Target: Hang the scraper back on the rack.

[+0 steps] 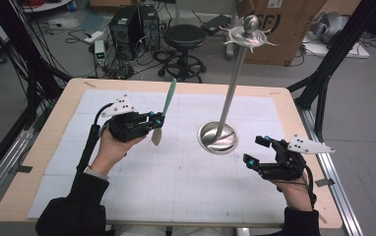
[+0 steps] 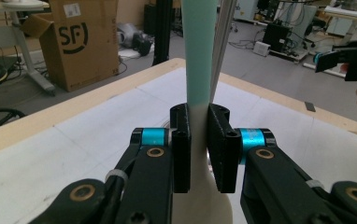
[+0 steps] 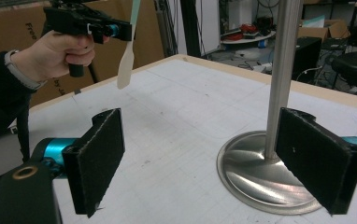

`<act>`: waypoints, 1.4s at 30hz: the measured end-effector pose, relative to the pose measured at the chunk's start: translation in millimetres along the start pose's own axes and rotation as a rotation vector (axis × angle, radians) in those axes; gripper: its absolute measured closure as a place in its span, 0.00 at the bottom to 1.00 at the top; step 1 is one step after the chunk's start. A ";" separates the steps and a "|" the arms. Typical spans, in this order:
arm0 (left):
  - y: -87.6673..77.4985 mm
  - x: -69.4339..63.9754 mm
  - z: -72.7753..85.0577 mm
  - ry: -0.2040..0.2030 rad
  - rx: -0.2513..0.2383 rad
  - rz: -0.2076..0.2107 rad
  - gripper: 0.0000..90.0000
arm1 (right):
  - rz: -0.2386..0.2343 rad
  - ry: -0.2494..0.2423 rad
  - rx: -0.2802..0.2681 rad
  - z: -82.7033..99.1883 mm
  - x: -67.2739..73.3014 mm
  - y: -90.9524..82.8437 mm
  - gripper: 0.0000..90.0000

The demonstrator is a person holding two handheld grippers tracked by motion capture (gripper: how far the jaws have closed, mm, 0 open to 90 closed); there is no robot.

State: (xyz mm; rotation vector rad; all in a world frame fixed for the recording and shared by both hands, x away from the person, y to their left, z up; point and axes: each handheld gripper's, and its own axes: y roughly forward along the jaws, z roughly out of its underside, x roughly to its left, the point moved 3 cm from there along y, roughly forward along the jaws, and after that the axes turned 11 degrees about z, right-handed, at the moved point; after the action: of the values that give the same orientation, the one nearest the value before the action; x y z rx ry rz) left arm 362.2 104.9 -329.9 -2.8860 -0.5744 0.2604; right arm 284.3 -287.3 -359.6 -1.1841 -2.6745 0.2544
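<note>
In left claw: spatula, maybe silicone

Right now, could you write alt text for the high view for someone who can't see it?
A person's left gripper holds a mint-and-cream spatula upright above a white table mat. The right gripper is open beside a tall steel stand.
</note>
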 end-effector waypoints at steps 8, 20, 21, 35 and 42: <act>13.3 -2.9 -27.4 0.017 -0.037 0.021 0.89 | 0.003 0.006 -0.008 -0.7 -1.1 -2.2 0.17; 28.5 -12.5 -63.1 0.054 -0.044 0.043 0.89 | -0.001 0.011 -0.018 -2.0 -0.6 -5.1 0.17; 29.8 -13.6 -65.3 0.053 -0.044 0.045 0.89 | -0.001 0.012 -0.019 -2.0 -0.6 -5.2 0.17; 52.0 -25.0 -94.0 0.112 -0.057 0.046 0.89 | -0.011 0.010 -0.029 -4.4 0.7 -9.5 0.17; 57.2 -26.3 -101.4 0.124 -0.058 0.044 0.89 | -0.004 0.023 -0.029 -2.2 -2.6 -11.4 0.17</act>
State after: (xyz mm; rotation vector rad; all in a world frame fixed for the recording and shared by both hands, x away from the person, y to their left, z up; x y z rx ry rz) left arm 379.9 27.7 -240.6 -2.9473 -0.5055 0.0718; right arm 278.4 -296.7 -355.1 -1.1823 -2.6698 0.2004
